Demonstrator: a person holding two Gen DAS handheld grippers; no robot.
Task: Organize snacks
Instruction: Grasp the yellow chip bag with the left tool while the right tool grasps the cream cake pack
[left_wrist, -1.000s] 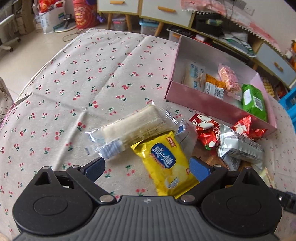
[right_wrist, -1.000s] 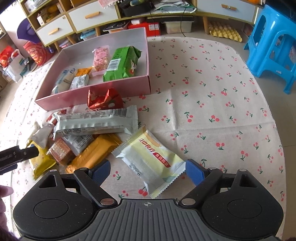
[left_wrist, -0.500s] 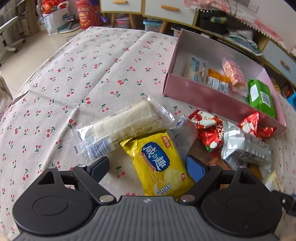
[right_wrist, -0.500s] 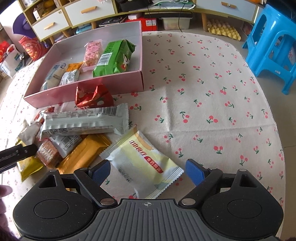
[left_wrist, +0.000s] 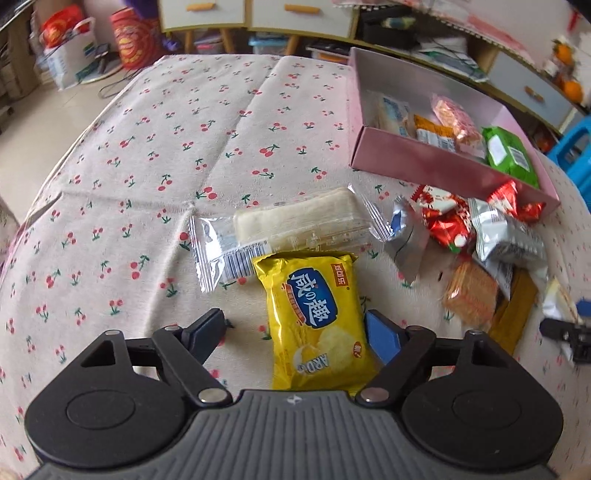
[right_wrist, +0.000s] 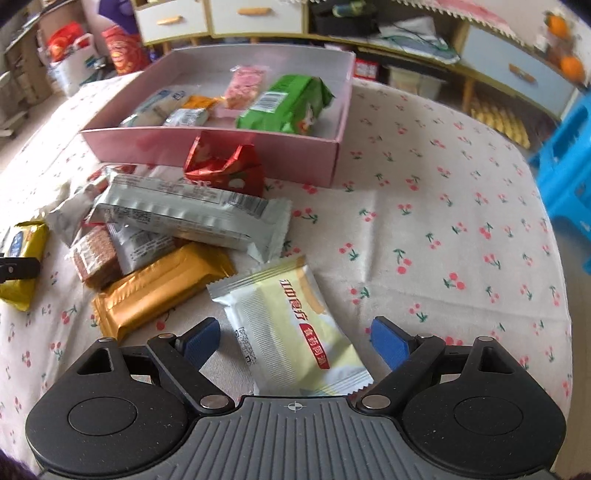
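Straddling yellow packet (left_wrist: 314, 317), left-view only: clear-wrapped bar (left_wrist: 295, 225)

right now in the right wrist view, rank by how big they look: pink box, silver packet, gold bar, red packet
1. pink box
2. silver packet
3. gold bar, close to the silver packet; it lies nearer the camera, so that order is unsure
4. red packet

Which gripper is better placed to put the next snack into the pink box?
Right. Its open gripper straddles the pale yellow packet, nearer the pink box than the left gripper.
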